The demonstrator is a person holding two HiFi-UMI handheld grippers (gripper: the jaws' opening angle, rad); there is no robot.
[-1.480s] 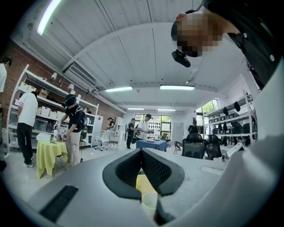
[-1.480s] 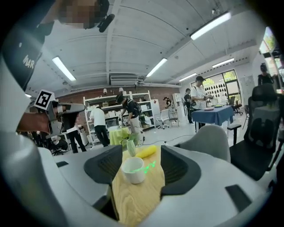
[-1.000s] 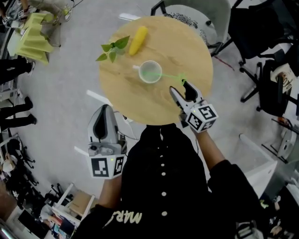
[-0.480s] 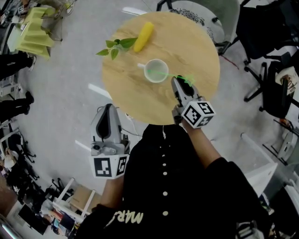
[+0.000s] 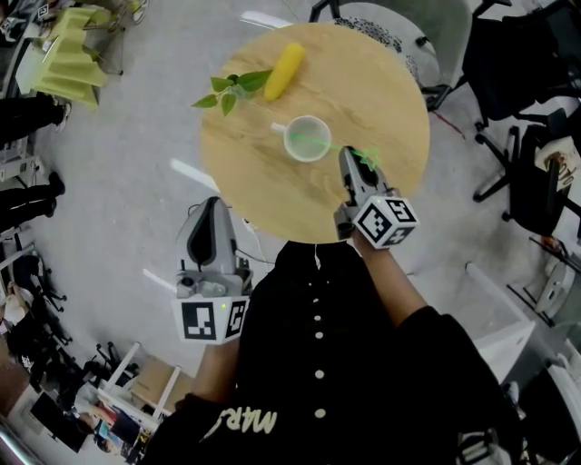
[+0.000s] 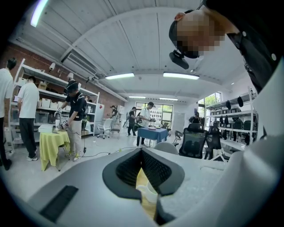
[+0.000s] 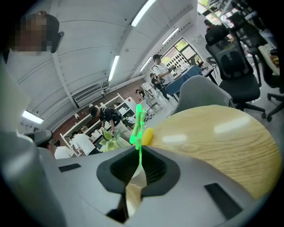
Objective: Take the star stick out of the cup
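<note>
A white cup (image 5: 307, 138) stands near the middle of the round wooden table (image 5: 381, 82). A thin green star stick (image 5: 338, 147) leans out of it to the right, with its star end (image 5: 368, 156) beside my right gripper (image 5: 346, 156). That gripper's jaws have just been closing and now pinch the stick; in the right gripper view the star stick (image 7: 139, 124) rises from between the shut pads of the right gripper (image 7: 138, 155). My left gripper (image 5: 211, 207) hangs off the table's near-left edge, shut and empty. In its own view the left gripper (image 6: 142, 153) faces the cup (image 6: 150, 192).
A yellow corn cob (image 5: 281, 71) and a green leafy sprig (image 5: 231, 89) lie at the table's far left. Black office chairs (image 5: 522, 54) stand to the right and a grey chair (image 5: 381, 23) behind the table. People stand and work at tables further off.
The right gripper moved in over the table edge to the stick, rolled, and its jaws went from wide open to shut on the stick. The left gripper has kept its place.
</note>
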